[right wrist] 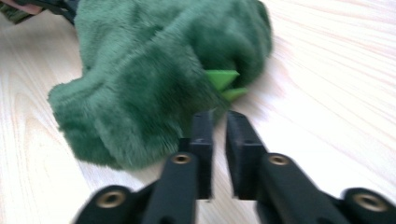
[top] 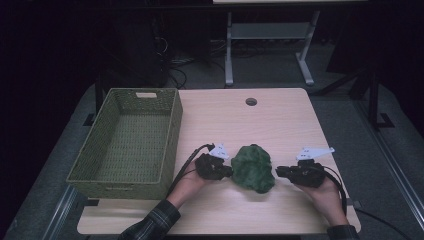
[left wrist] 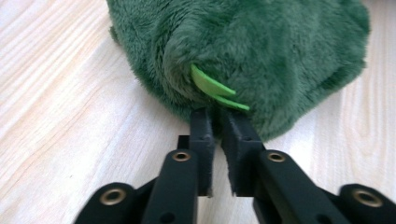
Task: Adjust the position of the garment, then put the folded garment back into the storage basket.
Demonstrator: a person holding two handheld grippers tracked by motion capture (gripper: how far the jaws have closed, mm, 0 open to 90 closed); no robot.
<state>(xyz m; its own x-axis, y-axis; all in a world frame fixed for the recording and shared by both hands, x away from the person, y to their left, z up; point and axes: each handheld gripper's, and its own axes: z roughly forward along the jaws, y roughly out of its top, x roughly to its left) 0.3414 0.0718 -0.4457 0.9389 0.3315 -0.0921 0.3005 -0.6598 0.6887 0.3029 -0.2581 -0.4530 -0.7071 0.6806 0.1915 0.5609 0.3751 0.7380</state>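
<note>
Two tongs (top: 231,171) (top: 278,171), jaws slightly apart, gripping nothing, flanking green plush (top: 253,168); wicker basket (top: 172,131) bare inside.

Green plush (left wrist: 261,42) cut off (top edge); underside hidden.

Left gripper (left wrist: 217,116) sits right at the near edge of the green plush toy (left wrist: 261,42), its two black jaws a narrow slit apart, nothing between the pads, tips just meeting the fur. Directly above those tips, two bright green felt spikes (left wrist: 212,86) poke out. Pale wooden table (left wrist: 60,116) lies under the toy.
</note>
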